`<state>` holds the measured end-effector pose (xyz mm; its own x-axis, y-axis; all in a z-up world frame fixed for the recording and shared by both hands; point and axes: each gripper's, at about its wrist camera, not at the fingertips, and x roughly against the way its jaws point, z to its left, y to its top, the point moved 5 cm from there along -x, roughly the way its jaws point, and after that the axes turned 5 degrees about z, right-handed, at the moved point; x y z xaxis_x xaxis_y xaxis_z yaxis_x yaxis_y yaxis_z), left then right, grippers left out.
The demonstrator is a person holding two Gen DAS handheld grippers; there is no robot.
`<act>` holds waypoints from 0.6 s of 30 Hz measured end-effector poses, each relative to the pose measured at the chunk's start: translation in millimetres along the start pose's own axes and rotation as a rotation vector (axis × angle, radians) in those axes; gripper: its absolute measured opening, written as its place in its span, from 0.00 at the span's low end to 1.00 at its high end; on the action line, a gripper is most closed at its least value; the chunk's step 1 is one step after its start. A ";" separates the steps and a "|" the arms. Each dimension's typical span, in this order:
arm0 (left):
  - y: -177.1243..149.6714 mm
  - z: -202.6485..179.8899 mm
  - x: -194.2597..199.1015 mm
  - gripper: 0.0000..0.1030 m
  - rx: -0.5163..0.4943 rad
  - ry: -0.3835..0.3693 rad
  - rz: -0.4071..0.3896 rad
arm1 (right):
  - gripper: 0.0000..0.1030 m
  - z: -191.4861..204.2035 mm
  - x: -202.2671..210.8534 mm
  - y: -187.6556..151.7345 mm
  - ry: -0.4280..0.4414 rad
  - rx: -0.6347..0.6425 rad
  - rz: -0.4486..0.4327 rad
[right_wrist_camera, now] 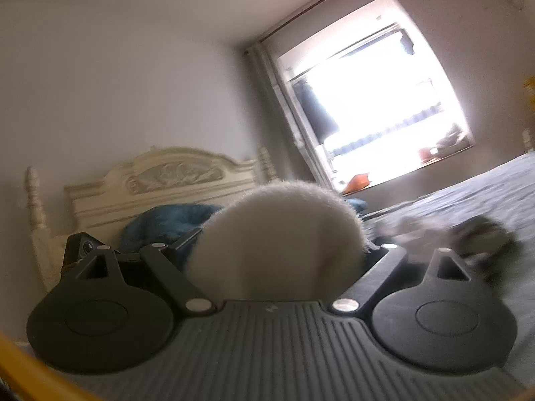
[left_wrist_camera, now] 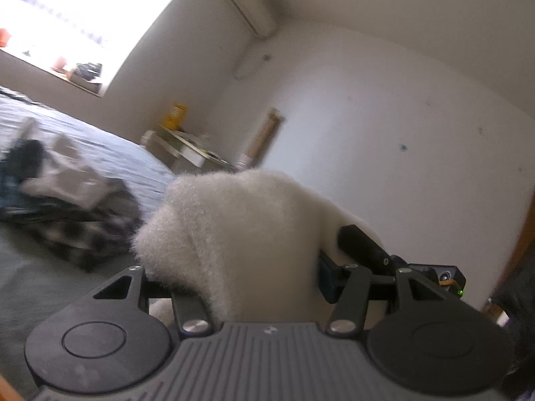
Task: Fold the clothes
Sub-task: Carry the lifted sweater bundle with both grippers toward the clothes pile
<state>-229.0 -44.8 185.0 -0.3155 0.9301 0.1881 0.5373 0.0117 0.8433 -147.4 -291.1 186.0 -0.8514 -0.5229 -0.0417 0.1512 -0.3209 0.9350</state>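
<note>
A white fluffy garment (left_wrist_camera: pixel 227 220) bulges up between the fingers of my left gripper (left_wrist_camera: pixel 257 244) and is held off the bed. It covers the left finger; the black right finger (left_wrist_camera: pixel 361 244) shows beside it. In the right wrist view another bunch of the same white fluffy garment (right_wrist_camera: pixel 281 234) fills the wide gap of my right gripper (right_wrist_camera: pixel 284 254) and hides both fingertips. Both grippers are shut on this garment and point roughly level across the room.
A blurred pile of dark and checked clothes (left_wrist_camera: pixel 67 207) lies on the grey bed (left_wrist_camera: pixel 117 153); the clothes pile (right_wrist_camera: pixel 468 237) also shows at right. A cream headboard (right_wrist_camera: pixel 160 180) with a blue cloth (right_wrist_camera: pixel 167 224), a bright window (right_wrist_camera: pixel 378 100) and a cluttered side table (left_wrist_camera: pixel 190 147) stand around.
</note>
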 end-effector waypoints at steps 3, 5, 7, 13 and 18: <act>-3.5 -16.4 -38.5 0.54 -0.010 -0.058 0.040 | 0.86 -18.9 28.8 9.0 -0.063 -0.010 -0.037; -7.0 -26.8 -64.7 0.54 -0.014 -0.096 0.068 | 0.86 -34.3 48.2 15.2 -0.109 -0.016 -0.056; -11.8 -36.0 -92.1 0.54 -0.012 -0.133 0.095 | 0.86 -48.9 68.1 19.6 -0.156 -0.018 -0.071; -19.0 -59.8 -169.3 0.54 0.015 -0.263 0.147 | 0.86 -84.4 123.6 39.8 -0.292 -0.003 -0.084; -20.9 -71.3 -225.6 0.54 0.100 -0.344 0.176 | 0.86 -106.0 158.0 65.1 -0.390 0.031 -0.063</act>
<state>-224.8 -281.0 160.8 0.0597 0.9896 0.1311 0.6387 -0.1388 0.7568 -218.8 -478.2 202.9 -0.9863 -0.1618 0.0324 0.0828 -0.3156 0.9453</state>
